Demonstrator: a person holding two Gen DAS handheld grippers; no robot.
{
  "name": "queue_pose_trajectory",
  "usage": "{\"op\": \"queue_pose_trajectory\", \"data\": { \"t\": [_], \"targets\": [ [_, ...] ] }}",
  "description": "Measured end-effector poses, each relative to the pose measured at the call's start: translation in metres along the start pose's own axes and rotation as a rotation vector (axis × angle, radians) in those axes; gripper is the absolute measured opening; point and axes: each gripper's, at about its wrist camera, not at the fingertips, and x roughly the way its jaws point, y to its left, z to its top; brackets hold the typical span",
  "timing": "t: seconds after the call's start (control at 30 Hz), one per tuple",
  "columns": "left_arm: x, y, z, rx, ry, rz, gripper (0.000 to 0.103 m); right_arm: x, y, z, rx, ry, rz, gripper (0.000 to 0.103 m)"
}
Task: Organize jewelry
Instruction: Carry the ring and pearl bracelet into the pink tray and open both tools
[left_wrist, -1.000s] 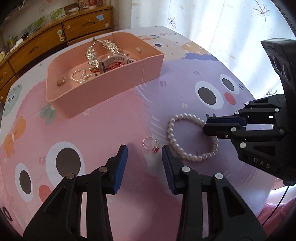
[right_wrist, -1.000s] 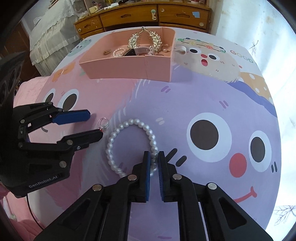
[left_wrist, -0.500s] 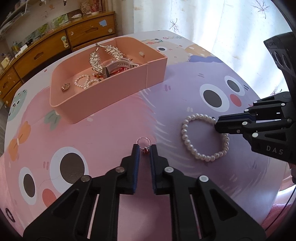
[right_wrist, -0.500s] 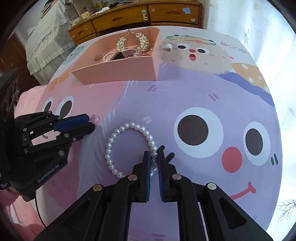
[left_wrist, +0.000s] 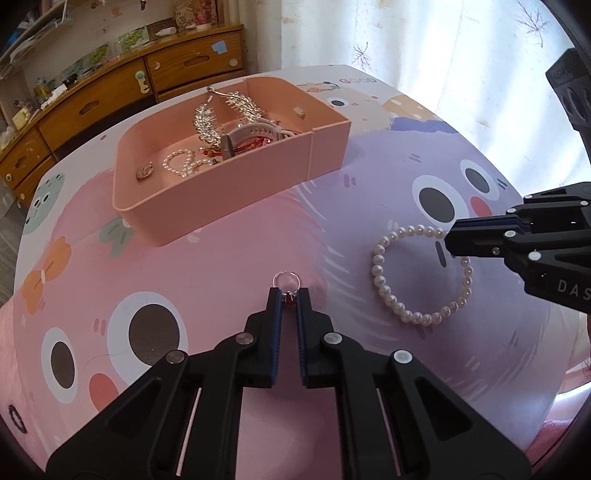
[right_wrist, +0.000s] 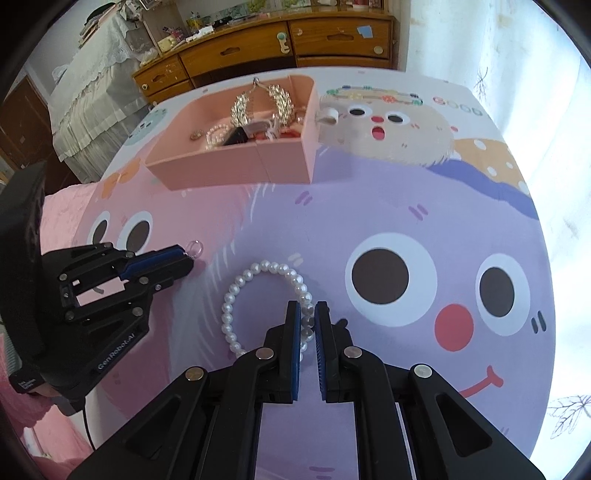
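While both handheld tools point down at a cartoon-printed surface (left_wrist: 229, 266), each one is clenched on a piece of jewelry. The left tool (left_wrist: 289, 295) grips one small silver ring (left_wrist: 287, 283) by its red stone; the hoop pokes out just beyond the fingertips, and the stone is half hidden between the blue pads. Whether the ring is touching the surface cannot be told. Seen from the right wrist, the left tool (right_wrist: 190, 258) shows only the ring's hoop (right_wrist: 195, 247) at its tip.

The right tool (right_wrist: 307, 308) pinches one white pearl bracelet (right_wrist: 236, 284) on the side nearest it. Several beads are covered by the fingers, and the rest of the loop lies flat on the surface ahead and to the tool's left. From the left wrist, the right tool (left_wrist: 448, 242) comes in from the right edge, its body cut off by the frame, closed on the far side of the bracelet (left_wrist: 380, 280).

Farther ahead of both tools stands one pink tray (left_wrist: 207, 206), well apart from the ring and bracelet. Inside lie two glittering leaf-shaped hair combs (left_wrist: 221, 110), one pale watch strap (left_wrist: 255, 131), a tangle of small pearls (left_wrist: 181, 166), one small brooch (left_wrist: 144, 171) and some red pieces too jumbled to make out. Its near wall hides part of the contents.

Beyond the surface runs a wooden dresser (right_wrist: 258, 48) with cluttered, blurred items on top.
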Motion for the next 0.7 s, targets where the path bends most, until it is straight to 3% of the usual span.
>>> {"op": "queue_pose_trajectory", "data": {
  "t": [0.7],
  "targets": [
    [-0.063,0.016,0.038,-0.077,-0.137,-0.049,0.006,-0.071,0.038,0.053,-0.025,-0.225,0.030,0.007]
  ]
}}
